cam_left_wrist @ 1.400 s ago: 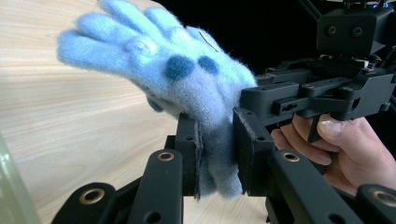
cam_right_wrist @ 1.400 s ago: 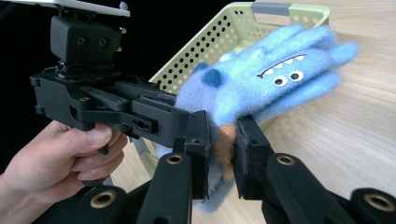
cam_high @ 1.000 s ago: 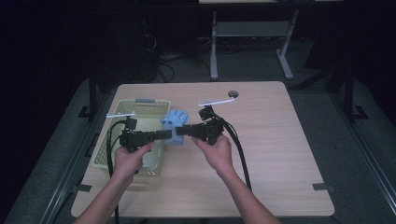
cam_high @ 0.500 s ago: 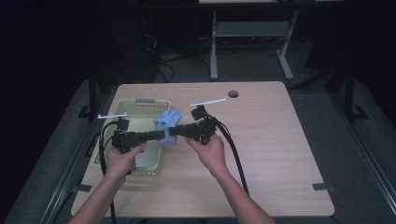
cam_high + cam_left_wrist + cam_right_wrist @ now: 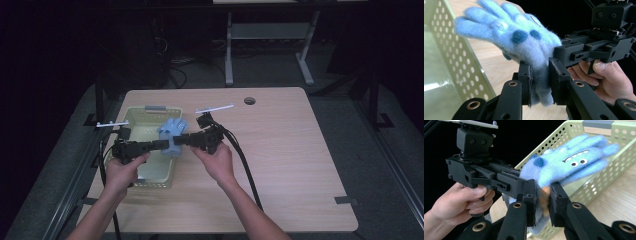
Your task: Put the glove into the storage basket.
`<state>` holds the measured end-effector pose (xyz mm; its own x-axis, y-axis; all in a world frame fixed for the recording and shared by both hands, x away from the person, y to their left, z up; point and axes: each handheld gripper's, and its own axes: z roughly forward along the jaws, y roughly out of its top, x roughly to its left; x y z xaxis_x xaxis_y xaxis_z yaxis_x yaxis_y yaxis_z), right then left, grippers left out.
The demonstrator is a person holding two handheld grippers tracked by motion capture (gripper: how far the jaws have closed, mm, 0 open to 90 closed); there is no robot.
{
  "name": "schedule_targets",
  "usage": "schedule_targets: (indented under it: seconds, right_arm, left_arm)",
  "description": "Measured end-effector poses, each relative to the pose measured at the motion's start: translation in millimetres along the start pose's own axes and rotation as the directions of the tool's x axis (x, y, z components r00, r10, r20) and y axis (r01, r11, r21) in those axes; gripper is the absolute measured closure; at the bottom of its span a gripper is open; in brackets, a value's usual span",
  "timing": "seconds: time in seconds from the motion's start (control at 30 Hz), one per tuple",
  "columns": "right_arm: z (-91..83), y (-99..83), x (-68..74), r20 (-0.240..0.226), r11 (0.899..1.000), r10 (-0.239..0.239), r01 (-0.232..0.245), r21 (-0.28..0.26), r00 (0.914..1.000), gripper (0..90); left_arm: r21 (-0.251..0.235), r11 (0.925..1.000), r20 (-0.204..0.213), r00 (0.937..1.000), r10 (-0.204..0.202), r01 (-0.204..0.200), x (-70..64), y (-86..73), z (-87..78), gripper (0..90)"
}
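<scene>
Left gripper (image 5: 164,145): I have its jaws clamped on the cuff end of the blue glove (image 5: 172,136). In the left gripper view (image 5: 540,82) the fuzzy fabric is pinched flat between my two black pads, with the glove's fingers fanning up and to the left.

Right gripper (image 5: 184,140): closed on the same glove from the opposite side. In the right gripper view (image 5: 543,203) my jaws squeeze the cuff, where an orange patch shows between the pads.

Blue glove: I hold it in the air between the two grippers, over the right rim of the basket (image 5: 131,117) at the left side of the table (image 5: 290,150). Its fingers point toward the far side. The right gripper view shows a monster face (image 5: 577,160) on it, with white teeth and two eyes; the left gripper view (image 5: 524,47) shows two dark blue spots on the other face.

Basket: pale green, perforated walls, a grey tab on its far rim, near the table's left edge.

Hands: my left hand (image 5: 122,170) grips the left tool over the basket's near half; my right hand (image 5: 215,160) grips the right tool just right of the basket.

Cables: black, trailing from each gripper toward the near edge.
</scene>
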<state>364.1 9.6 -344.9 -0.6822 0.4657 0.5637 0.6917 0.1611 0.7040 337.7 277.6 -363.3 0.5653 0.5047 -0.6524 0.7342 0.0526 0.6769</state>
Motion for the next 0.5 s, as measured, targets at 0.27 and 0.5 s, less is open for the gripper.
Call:
schedule_targets:
  seconds: [0.27, 0.5]
  right_arm:
    - [16.0, 5.2, 1.0, -0.024, 1.0, -0.013, 0.013, 0.015, 0.9996, 77.5]
    - [30.6, 10.0, 3.7, -0.038, 1.0, -0.014, 0.015, 0.023, 0.9992, 77.5]
  left_arm:
    - [-0.01, 0.9997, -0.016, 0.9997, -0.02, 0.02, 8.6, -0.1, -12.4, 73.1]
    - [-0.017, 0.9994, -0.021, 0.9994, -0.029, 0.029, 17.9, 0.3, -24.4, 73.2]
